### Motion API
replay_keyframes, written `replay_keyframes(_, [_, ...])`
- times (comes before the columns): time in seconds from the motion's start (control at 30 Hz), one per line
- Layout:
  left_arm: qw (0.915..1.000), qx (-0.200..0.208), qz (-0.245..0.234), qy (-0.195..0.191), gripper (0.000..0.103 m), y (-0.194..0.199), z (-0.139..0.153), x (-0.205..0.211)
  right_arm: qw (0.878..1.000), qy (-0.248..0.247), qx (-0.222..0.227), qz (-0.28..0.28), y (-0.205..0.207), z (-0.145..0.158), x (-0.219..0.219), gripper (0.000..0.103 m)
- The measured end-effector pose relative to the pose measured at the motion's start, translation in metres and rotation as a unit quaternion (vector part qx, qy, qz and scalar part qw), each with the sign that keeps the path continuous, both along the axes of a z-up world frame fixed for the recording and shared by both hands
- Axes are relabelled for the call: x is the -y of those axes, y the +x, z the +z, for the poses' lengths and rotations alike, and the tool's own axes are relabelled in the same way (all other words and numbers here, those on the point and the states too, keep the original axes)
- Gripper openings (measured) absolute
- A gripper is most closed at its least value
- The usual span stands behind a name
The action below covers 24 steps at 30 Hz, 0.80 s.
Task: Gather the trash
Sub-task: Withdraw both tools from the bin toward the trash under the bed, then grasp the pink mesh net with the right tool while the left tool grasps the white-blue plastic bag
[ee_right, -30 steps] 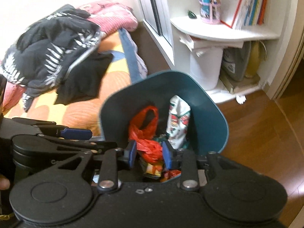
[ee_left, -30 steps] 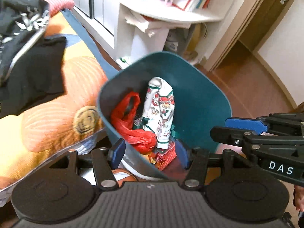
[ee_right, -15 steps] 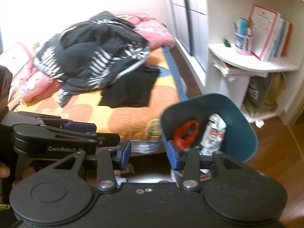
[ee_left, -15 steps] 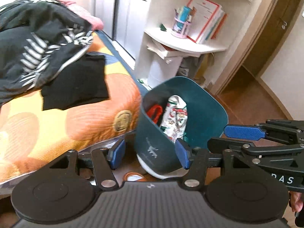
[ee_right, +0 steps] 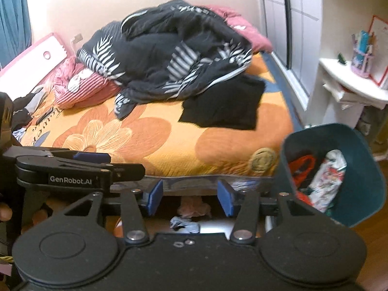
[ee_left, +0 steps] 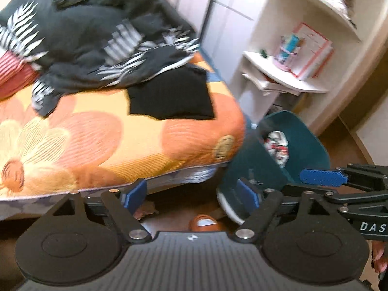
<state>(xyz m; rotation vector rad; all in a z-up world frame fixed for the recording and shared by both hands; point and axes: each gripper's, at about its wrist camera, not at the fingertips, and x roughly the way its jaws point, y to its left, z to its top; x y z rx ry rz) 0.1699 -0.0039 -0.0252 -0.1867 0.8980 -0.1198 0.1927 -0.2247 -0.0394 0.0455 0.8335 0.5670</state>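
Opening as they hang, the left gripper (ee_left: pixel 191 192) and the right gripper (ee_right: pixel 189 197) both stand wide with nothing between the pads. The teal bin (ee_right: pixel 363 169), the task's own container, stands on the floor at the foot corner of the bed (ee_right: pixel 157 143), at about four o'clock in the right wrist view and three o'clock in the left. It leans, its mouth tipped toward the cameras, with a red bag (ee_right: pixel 302 167) and a patterned wrapper (ee_right: pixel 329 181) inside.

The risk, as I judge it, is that lean: a careless nudge could tip it and spill the load. Under the bed edge at six o'clock lie pale crumpled scraps (ee_right: pixel 186 219). Whether they are trash or cloth I cannot tell; shadow and the gripper body hide most of that gap. The left view is blurred, and the bin's base is cut off.
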Motion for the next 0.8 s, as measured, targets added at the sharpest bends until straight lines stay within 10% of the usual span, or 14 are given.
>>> replay_keyframes(0.43, [0.9901,-0.110,0.087,-0.004,0.090,0.031,-0.150,-0.102,0.990,0.003,-0.140,0.011,0.081,-0.139,-0.077,0.052])
replay_keyframes(0.8, [0.9787,-0.190,-0.030,0.071,0.090,0.059,-0.269,-0.097,0.982,-0.019,-0.187,0.032,0.128,-0.250,-0.131,0.052])
